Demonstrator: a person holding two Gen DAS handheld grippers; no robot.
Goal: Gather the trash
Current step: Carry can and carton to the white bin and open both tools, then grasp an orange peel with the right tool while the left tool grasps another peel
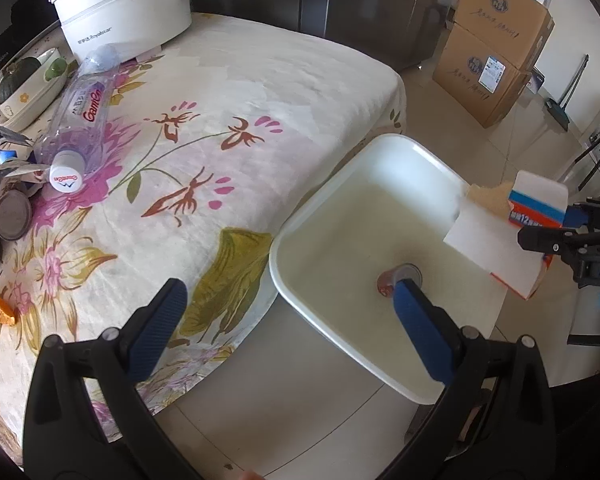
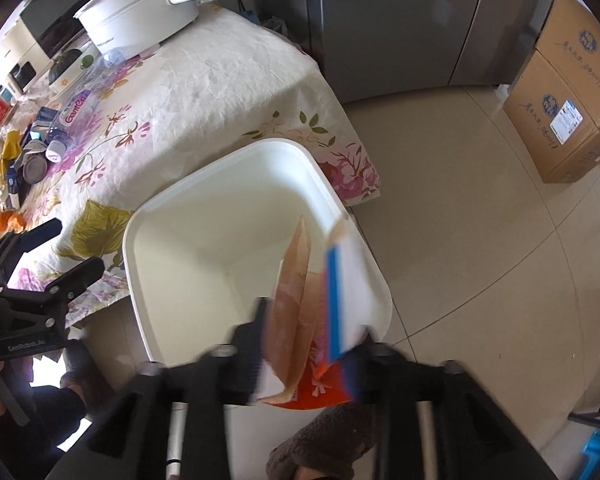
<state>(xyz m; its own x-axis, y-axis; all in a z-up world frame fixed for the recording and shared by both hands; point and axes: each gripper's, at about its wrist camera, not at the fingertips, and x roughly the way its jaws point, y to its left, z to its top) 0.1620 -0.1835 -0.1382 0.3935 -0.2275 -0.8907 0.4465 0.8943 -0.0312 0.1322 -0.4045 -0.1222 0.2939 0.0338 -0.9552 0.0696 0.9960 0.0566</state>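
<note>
While the white bin (image 2: 256, 216) stood below both sets of jaws beside the table (image 1: 220, 128), the right gripper (image 2: 308, 344) had its jaws parted around a flattened carton (image 2: 320, 292), its pads seemingly no longer pressing. In my judgement, release should finish squarely over the bin. The left gripper (image 1: 288, 304) was spread wide and empty above a can (image 1: 400, 278) already inside.

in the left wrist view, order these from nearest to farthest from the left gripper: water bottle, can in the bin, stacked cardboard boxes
1. can in the white bin, right by the left gripper's right finger
2. water bottle lying on the table, far left
3. stacked cardboard boxes on the floor, top right
</note>
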